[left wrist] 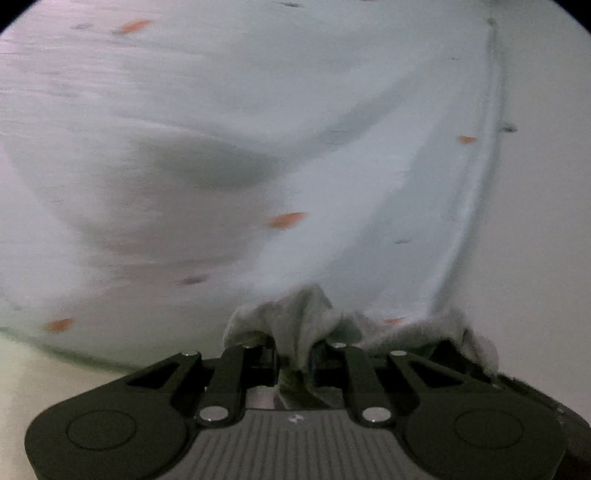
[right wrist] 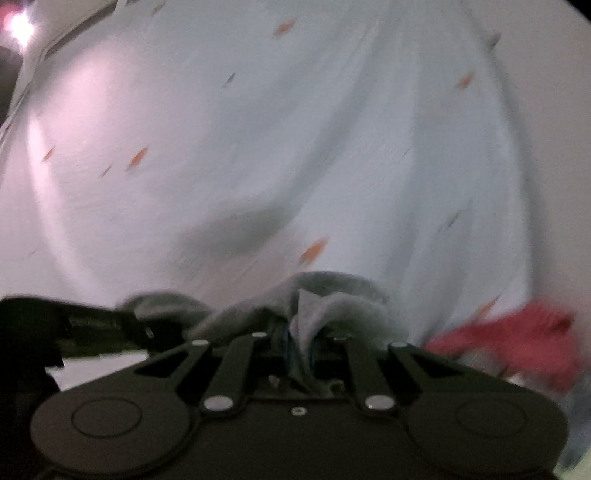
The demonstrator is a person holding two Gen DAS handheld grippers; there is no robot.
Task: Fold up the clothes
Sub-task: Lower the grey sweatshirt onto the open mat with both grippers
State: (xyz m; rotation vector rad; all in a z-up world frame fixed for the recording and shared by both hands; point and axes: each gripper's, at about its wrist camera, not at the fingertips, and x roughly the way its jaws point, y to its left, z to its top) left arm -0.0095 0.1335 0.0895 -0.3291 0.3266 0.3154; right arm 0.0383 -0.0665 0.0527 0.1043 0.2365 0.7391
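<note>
A pale blue garment with small orange and dark flecks fills the left wrist view, blurred and stretched away from me. My left gripper is shut on a bunched edge of it, its fuzzy inner side showing at the fingers. In the right wrist view the same garment hangs in broad folds. My right gripper is shut on another bunched part of its edge. A hemmed side edge runs up the right of the left view.
A red piece of cloth lies low on the right of the right wrist view. The other black gripper shows at the left. A pale surface lies beside the garment. A bright light glows top left.
</note>
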